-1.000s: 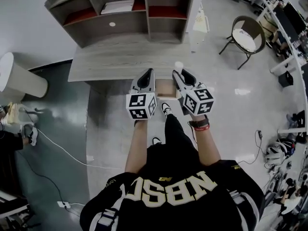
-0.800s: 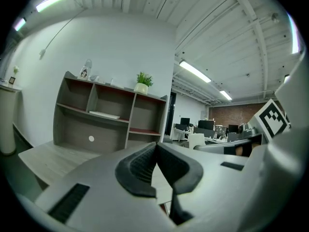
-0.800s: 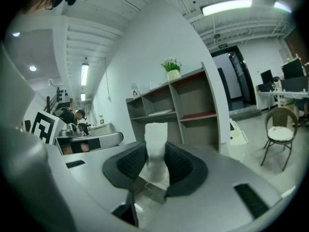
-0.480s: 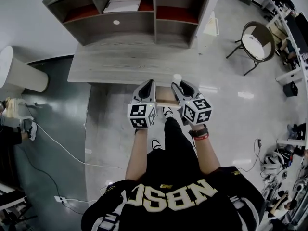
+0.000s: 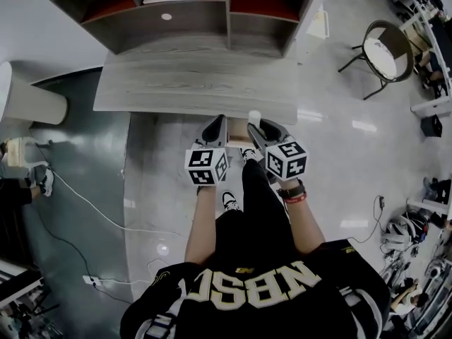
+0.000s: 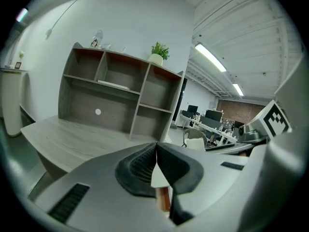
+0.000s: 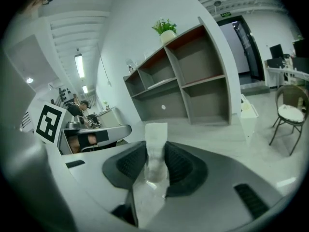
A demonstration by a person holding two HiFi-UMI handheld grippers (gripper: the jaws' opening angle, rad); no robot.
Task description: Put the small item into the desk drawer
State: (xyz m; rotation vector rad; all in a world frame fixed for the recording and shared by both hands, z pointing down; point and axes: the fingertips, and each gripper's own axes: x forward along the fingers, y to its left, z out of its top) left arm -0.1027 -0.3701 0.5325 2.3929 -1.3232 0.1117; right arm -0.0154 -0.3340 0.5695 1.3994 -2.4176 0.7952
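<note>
Between the right gripper's (image 7: pixel 155 148) ribbed pads sits the small item (image 7: pixel 155 151), a pale, crinkled packet standing upright. The pads pinch its lower part and its top pokes out above them. Seen from the head view, this item (image 5: pixel 254 116) is a white spot at the tip of the right gripper (image 5: pixel 258 124), just centre-right of the frame and over the front edge of the worktop (image 5: pixel 176 83). Just left of it, the left gripper (image 5: pixel 219 121) points the same way; its jaws (image 6: pixel 156 146) are pressed together with nothing between them. A sliver of tan wood, apparently the drawer (image 5: pixel 238 139), shows between the two grippers under the worktop's edge. At the top of the frame a shelf unit (image 5: pixel 191 16) stands on the worktop's far side. A chair (image 5: pixel 381 44) is on the floor at upper right.
</note>
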